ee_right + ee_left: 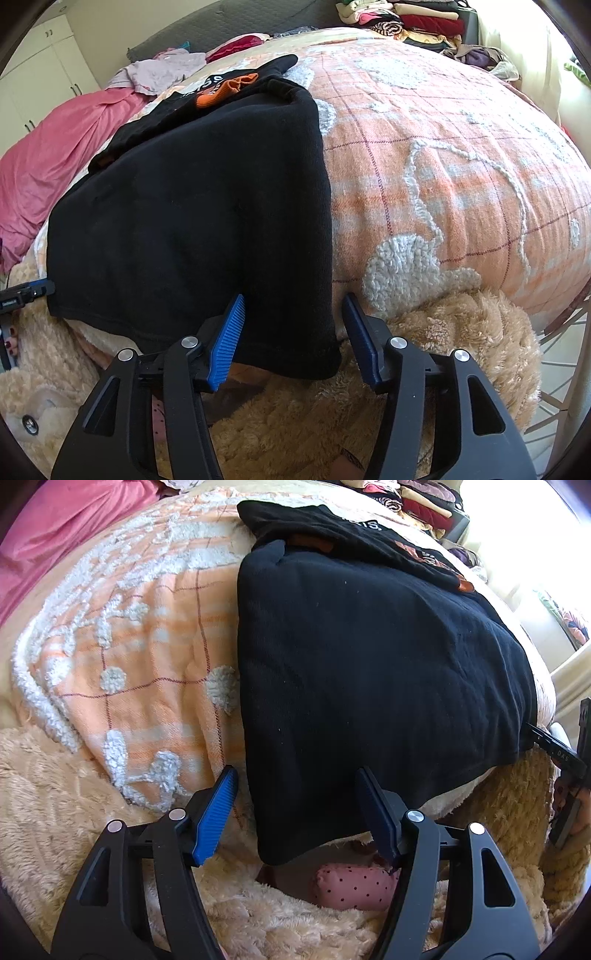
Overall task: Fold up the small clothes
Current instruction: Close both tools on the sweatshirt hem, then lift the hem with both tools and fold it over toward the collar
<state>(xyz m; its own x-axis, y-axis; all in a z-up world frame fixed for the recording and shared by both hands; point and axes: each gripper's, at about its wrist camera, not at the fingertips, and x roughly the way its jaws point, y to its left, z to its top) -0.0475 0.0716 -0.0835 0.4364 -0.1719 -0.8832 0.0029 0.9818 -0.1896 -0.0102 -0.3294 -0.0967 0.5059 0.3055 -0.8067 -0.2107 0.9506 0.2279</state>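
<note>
A black garment [369, 672] with orange print near its far end lies flat on an orange checked blanket [147, 657]; its near hem hangs over the bed's edge. In the left wrist view my left gripper [297, 773] is open, straddling the near left corner of the garment, with the pads apart from the cloth. My right gripper [294, 299] is open too, around the near right corner of the black garment [192, 221]. Each gripper shows at the other view's edge: right gripper [565, 760], left gripper [22, 295].
A fluffy beige blanket [74, 794] hangs below the bed edge, with a pink dotted item [354, 886] under the left gripper. A pink sheet [55, 155] lies far left, a pile of clothes [417, 18] at the far end, a white frame [565, 369] at right.
</note>
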